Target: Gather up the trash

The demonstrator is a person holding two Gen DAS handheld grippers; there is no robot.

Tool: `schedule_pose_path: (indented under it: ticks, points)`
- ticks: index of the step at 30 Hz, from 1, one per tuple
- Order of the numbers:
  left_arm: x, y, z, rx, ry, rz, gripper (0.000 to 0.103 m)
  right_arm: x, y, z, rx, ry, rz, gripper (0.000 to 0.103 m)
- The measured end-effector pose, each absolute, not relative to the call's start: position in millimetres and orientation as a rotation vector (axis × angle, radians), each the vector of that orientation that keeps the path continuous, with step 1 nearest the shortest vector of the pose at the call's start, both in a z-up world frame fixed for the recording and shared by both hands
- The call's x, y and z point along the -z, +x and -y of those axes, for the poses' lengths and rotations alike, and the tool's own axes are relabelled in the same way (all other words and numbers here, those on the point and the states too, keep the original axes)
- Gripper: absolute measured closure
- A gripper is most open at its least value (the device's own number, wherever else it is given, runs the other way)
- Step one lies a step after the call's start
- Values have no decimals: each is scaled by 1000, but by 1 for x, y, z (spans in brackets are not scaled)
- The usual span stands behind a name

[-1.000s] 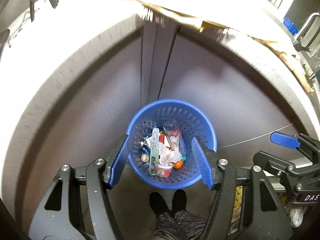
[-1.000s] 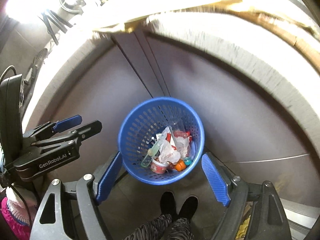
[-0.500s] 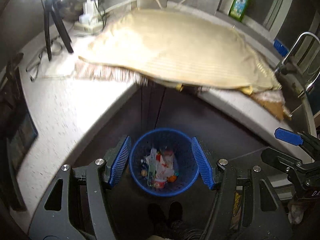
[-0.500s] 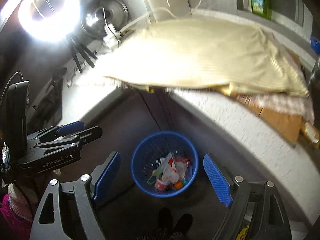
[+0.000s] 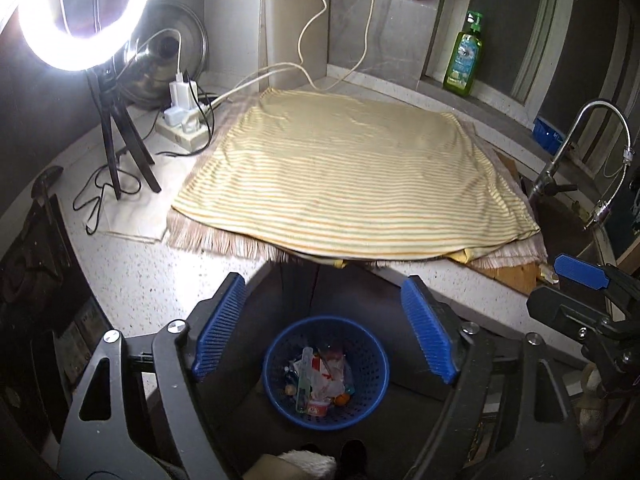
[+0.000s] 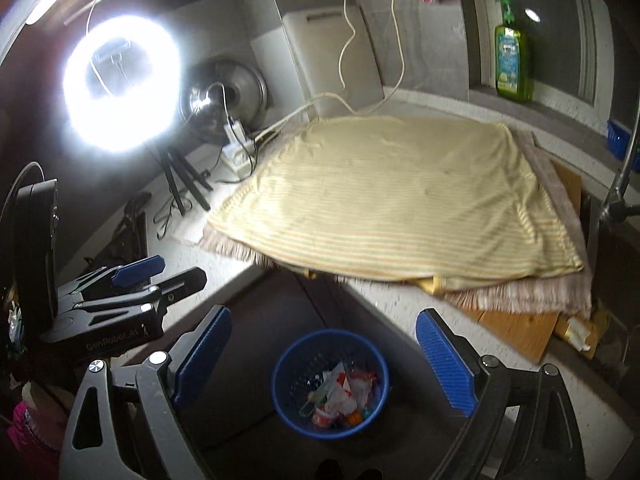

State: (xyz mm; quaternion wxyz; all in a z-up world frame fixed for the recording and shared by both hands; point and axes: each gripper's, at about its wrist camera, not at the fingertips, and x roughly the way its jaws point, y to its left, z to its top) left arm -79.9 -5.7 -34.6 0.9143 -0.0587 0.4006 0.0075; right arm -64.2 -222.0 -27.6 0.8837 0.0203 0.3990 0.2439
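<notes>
- Hovering high above the blue basket (image 5: 326,368), both grippers; a second ago close over its rim, now looking down on table (image 5: 132,280) top and floor together.
- Left gripper (image 5: 324,328): fingers (image 5: 218,328) spread wide, nothing between them; jaws just opened further, basket merely framed far below.
- Right gripper (image 6: 324,360): fingers (image 6: 446,362) spread wide, likewise empty; jaws just opened a little further.
- Trash (image 5: 318,382): heaped in the basket bottom — crumpled wrappers, a small cup, a clear tube, an orange bit; heap as a second ago, nothing added or lost.
- Basket: upright on the dark floor, tucked in the corner recess under the table edge, standing where it stood before.
- Now revealed: striped yellow cloth (image 5: 352,176) spread flat over the table, fringed mat beneath it; no loose litter visible on it.
- Also revealed: ring light (image 5: 76,16) on tripod at left, power strip (image 5: 184,128) with cables, green soap bottle (image 5: 464,56) on the sill, faucet (image 5: 580,140) at right.
- Reading: drop into the basket seemingly finished, hands freed and pulled clear.
- Reading: task probably near its end, or pausing to scan the table for leftovers.
</notes>
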Motion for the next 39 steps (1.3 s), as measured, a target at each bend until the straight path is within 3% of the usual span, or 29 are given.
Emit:
schedule_pose_path:
  ticks: [5,19,39]
  points:
    - [23,-76,10,-29,-94,-807,11,16,-58,227,-500,54,-802,7]
    - [1,-72,20,-18,-102,-766,5,-3,-49,234,-501,93,-750,0]
    - [-3,-70,24,-12,-100,-761,5,-4,-41,248,-491,133,-753,0]
